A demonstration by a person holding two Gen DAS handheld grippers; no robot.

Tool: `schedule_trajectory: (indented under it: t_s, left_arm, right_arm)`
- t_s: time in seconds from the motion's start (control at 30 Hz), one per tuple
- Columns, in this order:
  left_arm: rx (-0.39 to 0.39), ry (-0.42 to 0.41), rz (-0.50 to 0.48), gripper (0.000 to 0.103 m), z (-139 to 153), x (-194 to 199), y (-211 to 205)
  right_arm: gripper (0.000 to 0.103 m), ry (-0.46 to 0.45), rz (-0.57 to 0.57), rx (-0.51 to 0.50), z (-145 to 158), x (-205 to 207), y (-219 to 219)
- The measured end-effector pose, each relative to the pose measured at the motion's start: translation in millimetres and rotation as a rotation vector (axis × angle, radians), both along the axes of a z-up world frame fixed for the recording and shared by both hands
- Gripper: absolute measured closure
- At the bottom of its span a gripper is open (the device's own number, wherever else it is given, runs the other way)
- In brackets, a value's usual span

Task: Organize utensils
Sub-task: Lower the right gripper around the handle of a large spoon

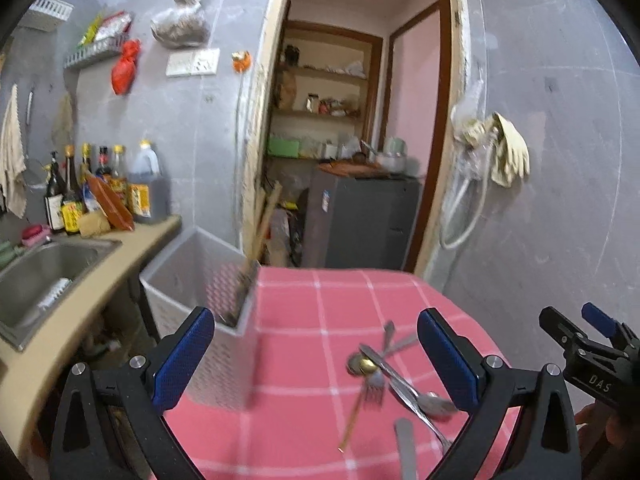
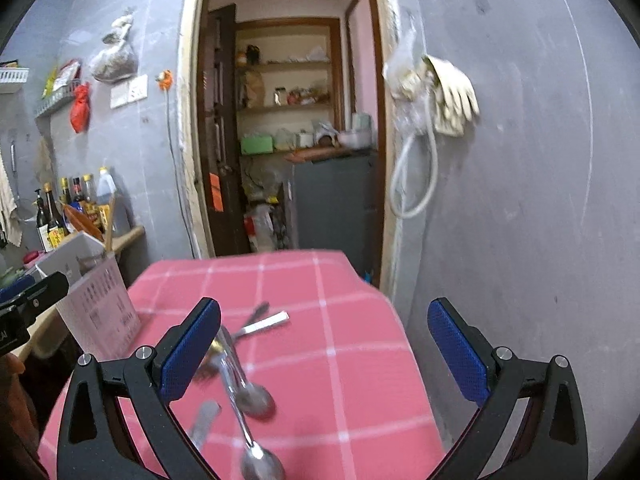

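Note:
A loose pile of metal spoons and forks (image 1: 394, 376) lies on the pink checked tablecloth (image 1: 320, 320). A white perforated holder (image 1: 224, 344) stands at the table's left edge with chopsticks (image 1: 256, 248) in it. My left gripper (image 1: 316, 364) is open and empty, above the table between holder and pile. My right gripper (image 2: 324, 354) is open and empty, hovering over the same pile (image 2: 244, 376); it shows at the right edge of the left wrist view (image 1: 588, 340). The holder also shows in the right wrist view (image 2: 100, 308).
A counter with a steel sink (image 1: 36, 276) and several sauce bottles (image 1: 100, 188) lies to the left. A doorway (image 1: 352, 120) to a storeroom with shelves and a grey cabinet is ahead. Gloves and a hose (image 1: 492, 152) hang on the right wall.

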State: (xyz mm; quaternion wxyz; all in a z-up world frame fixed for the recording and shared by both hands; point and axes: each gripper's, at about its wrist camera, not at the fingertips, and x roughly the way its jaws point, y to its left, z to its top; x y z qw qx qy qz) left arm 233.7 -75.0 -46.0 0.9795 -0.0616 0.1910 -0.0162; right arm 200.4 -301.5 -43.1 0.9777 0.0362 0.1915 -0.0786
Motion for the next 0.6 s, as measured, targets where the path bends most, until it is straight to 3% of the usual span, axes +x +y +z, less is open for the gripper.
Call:
schedule_trajectory:
  t_s: [0.33,0.6]
  left_arm:
    - [0.022,0.073,-0.015,0.001,-44,-5,-30]
    - [0.024,0.173,-0.063,0.001,-66,3,-40]
  right_arm:
    - [0.002,0.109,0.017,0.037,-58,-5,-19]
    - [0.001,0.207,0.104,0.09,-83,4,-17]
